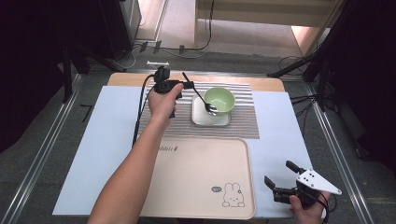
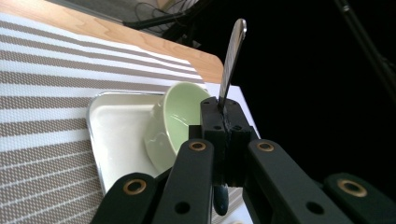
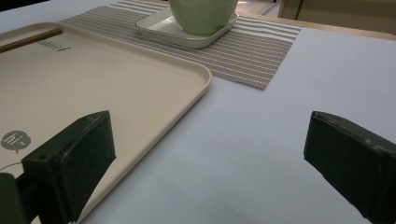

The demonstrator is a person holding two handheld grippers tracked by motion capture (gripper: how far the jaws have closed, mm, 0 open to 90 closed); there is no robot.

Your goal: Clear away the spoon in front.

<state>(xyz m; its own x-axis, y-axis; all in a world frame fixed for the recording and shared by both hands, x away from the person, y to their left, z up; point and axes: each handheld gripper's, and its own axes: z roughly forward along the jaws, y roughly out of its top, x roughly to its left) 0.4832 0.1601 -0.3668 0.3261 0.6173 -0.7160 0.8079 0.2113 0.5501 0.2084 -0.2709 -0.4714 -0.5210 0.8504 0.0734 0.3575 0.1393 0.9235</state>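
Overhead plus two low close-ups

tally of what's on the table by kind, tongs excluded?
Bowl, green: 1
Square plate, white, under the bowl: 1
Spoon, held in the left tongs: 1
Tray, beige: 1
Striped placemat: 1
Total: 5

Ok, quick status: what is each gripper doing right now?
Left gripper: shut on the spoon, over the bowl.
Right gripper: open, holding nothing, beside the tray.
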